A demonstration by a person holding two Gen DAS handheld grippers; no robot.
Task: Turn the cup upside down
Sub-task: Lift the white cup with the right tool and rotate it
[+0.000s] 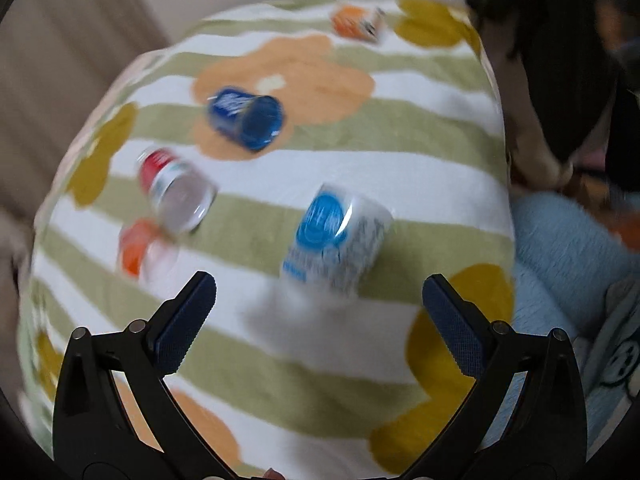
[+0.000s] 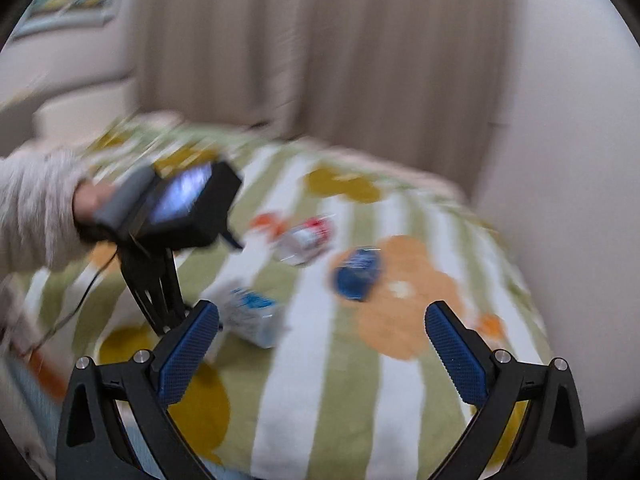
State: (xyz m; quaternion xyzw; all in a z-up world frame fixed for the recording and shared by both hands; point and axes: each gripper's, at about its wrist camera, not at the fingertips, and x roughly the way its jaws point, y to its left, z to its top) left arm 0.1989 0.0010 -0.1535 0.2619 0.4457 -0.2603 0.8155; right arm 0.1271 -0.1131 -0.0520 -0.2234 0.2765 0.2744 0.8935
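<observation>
Several cups lie on a green-and-white striped cloth with flowers (image 1: 400,152). A white cup with a blue label (image 1: 336,236) is nearest, just ahead of my left gripper (image 1: 318,300), which is open and empty. A dark blue cup (image 1: 248,118), a red-and-clear cup (image 1: 176,190), an orange-and-clear cup (image 1: 140,250) and a far orange cup (image 1: 358,22) lie on their sides. My right gripper (image 2: 322,322) is open and empty above the cloth. In the right wrist view the white cup (image 2: 252,314) lies beside the left gripper's body (image 2: 184,208). Both views are blurred.
A beige curtain (image 2: 320,60) hangs behind the table. A light blue fluffy cloth (image 1: 560,248) and a person in dark clothes (image 1: 560,60) are at the right of the left wrist view. A cable (image 2: 80,292) trails from the left gripper.
</observation>
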